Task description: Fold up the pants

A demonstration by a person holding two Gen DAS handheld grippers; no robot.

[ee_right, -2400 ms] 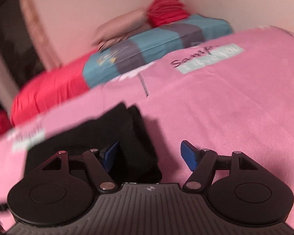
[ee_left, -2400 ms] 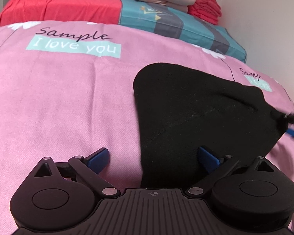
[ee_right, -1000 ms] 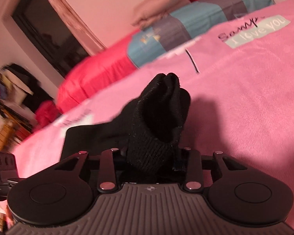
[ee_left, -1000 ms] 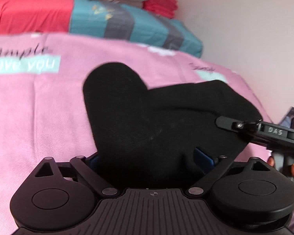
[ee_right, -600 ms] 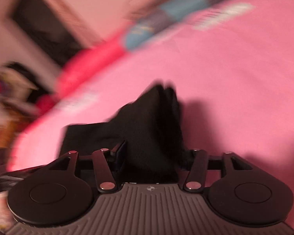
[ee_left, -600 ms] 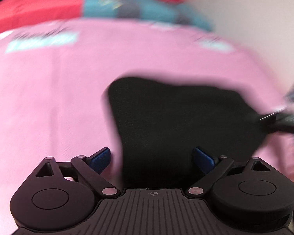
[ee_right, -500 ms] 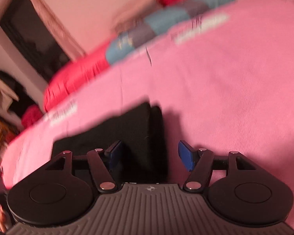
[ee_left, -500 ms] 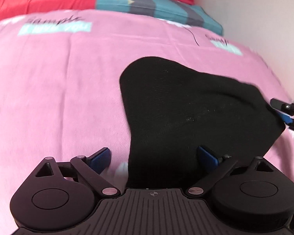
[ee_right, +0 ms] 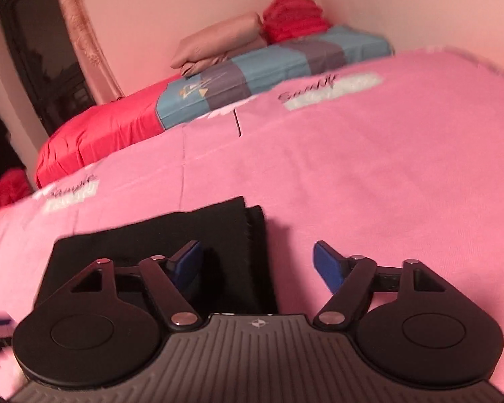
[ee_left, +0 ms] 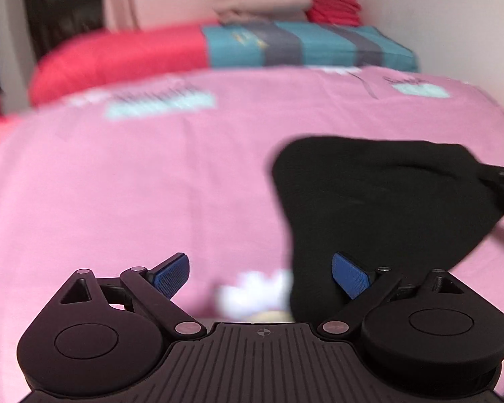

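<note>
Black pants [ee_right: 158, 245] lie folded; right gripper [ee_right: 257, 263] opening.

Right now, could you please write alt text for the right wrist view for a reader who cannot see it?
Folded black pants lie flat on a pink bedspread, with the right gripper just above their near edge, jaws opening and pads clear of the cloth. Behind are a red pillow, a blue-and-grey pillow and folded linens against the wall.
</note>
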